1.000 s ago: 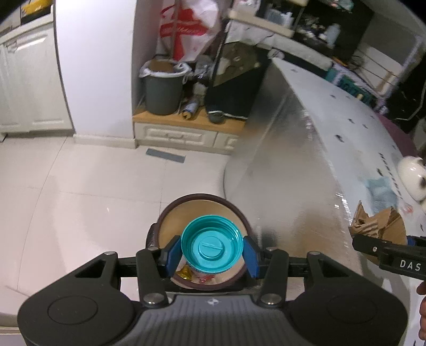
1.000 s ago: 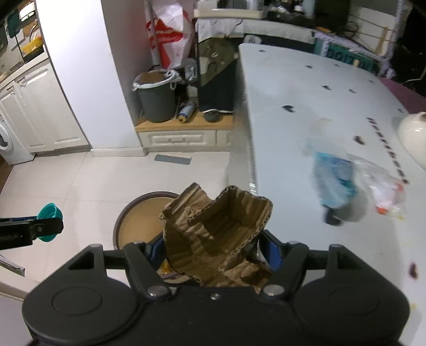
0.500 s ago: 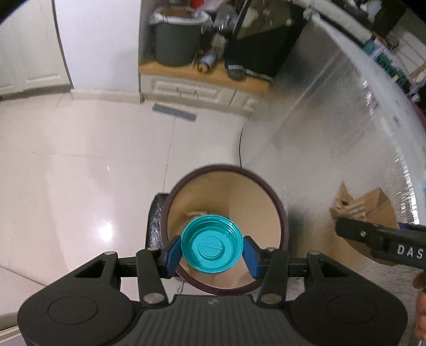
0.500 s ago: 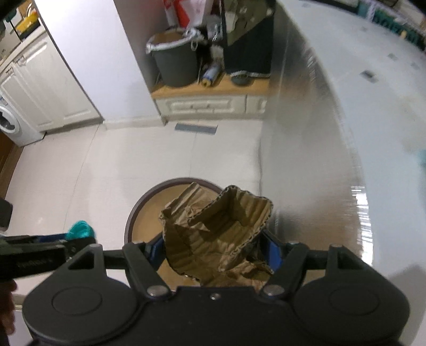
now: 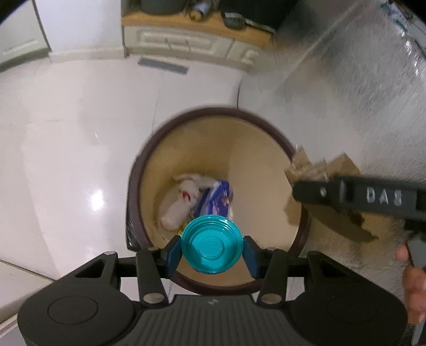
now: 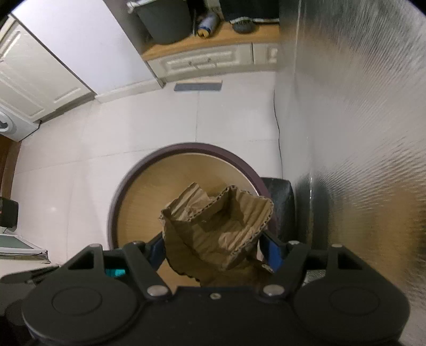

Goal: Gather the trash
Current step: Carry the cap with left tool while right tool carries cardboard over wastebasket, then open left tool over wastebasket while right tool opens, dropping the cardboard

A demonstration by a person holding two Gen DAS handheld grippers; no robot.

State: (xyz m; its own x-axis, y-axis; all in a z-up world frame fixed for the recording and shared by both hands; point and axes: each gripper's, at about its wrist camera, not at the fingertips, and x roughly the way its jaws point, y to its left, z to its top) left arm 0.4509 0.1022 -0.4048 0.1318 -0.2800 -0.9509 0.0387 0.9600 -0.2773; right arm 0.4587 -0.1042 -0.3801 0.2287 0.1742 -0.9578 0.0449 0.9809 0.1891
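My left gripper (image 5: 211, 252) is shut on a teal round lid (image 5: 211, 243), held over the near side of a round trash bin (image 5: 186, 117) with a dark rim and tan inside. At the bin's bottom lie a white crumpled wrapper (image 5: 181, 205) and a blue packet (image 5: 217, 199). My right gripper (image 6: 215, 246) is shut on a crumpled piece of brown corrugated cardboard (image 6: 218, 226) and hangs above the same trash bin (image 6: 127, 183). In the left wrist view the right gripper's finger (image 5: 354, 194) and the cardboard (image 5: 319, 167) reach in over the bin's right rim.
A silver foil-covered table side (image 6: 359, 119) rises just right of the bin. White floor tiles (image 5: 80, 146) spread to the left. At the back a low wooden shelf (image 6: 213, 45) carries a dark grey bucket (image 6: 165, 18). A person's hand (image 5: 412, 279) shows at the right edge.
Both grippers have dropped toward the bin and tipped steeply downward, so the bin fills more of each view and its contents show. Each grip is unchanged.
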